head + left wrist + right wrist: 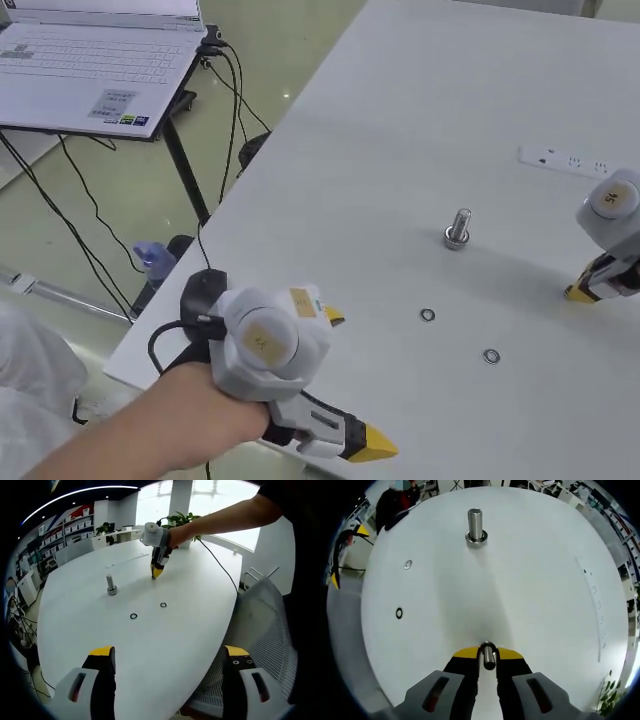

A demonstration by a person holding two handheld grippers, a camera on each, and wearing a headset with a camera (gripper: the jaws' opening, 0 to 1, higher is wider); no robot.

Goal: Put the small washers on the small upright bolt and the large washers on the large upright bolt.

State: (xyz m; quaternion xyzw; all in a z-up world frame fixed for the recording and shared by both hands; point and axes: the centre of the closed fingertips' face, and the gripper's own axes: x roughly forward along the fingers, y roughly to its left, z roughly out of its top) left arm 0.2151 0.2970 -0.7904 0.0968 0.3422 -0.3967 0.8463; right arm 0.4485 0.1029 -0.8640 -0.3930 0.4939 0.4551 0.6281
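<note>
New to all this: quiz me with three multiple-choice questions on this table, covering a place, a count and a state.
1. Loose washers lie: A in a tray; B on the table; C in a gripper.
2. Loose washers number: A two; B five; C none.
3. The right gripper is: A wide open; B shut on the small bolt; C shut on a washer.
B: the washers lie flat on the table. A: two rings show. B: the right gripper clamps the small bolt.
</note>
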